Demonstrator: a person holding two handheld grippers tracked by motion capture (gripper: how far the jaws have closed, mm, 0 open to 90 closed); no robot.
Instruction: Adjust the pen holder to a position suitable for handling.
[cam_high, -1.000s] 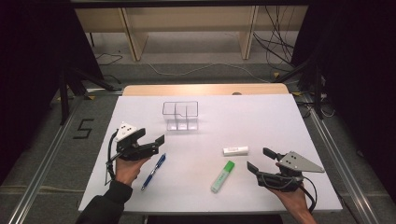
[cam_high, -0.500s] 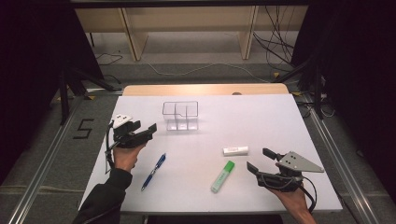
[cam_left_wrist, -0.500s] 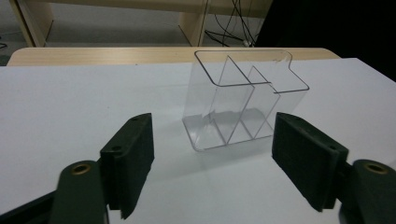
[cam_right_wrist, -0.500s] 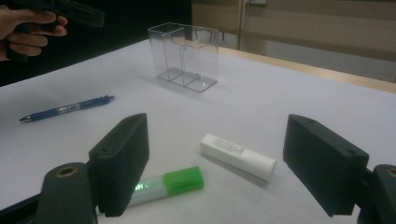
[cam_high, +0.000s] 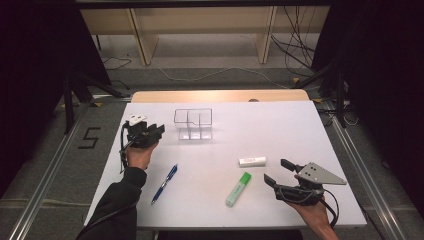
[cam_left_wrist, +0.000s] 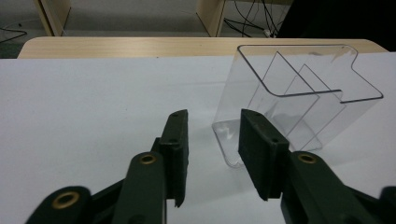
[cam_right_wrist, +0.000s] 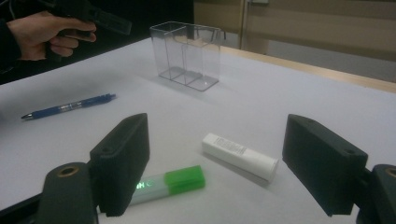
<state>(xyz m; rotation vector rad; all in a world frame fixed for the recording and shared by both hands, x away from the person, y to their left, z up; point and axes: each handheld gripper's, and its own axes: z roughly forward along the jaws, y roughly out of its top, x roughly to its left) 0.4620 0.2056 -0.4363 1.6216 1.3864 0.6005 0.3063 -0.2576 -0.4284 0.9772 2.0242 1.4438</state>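
Two grippers: left gripper (cam_high: 150, 131) near the surface's (cam_high: 280, 130) left edge, right gripper (cam_high: 282, 172) at the near right.
Left jaws: narrow gap, just been closing, nothing between them; aimed at the organizer's left end.
Right jaws: wide, empty.
Organizer (cam_left_wrist: 299, 100): clear, three compartments, upright, long axis left-right, at the surface's middle back, just right of the left jaws.
Pen (cam_high: 165, 183): blue, lying diagonally, near left.
Highlighter (cam_high: 238, 189): green, diagonal, before the right jaws.
White stick (cam_high: 252, 161): lying crosswise, just beyond the highlighter.
In the way: nothing between left jaws and organizer.
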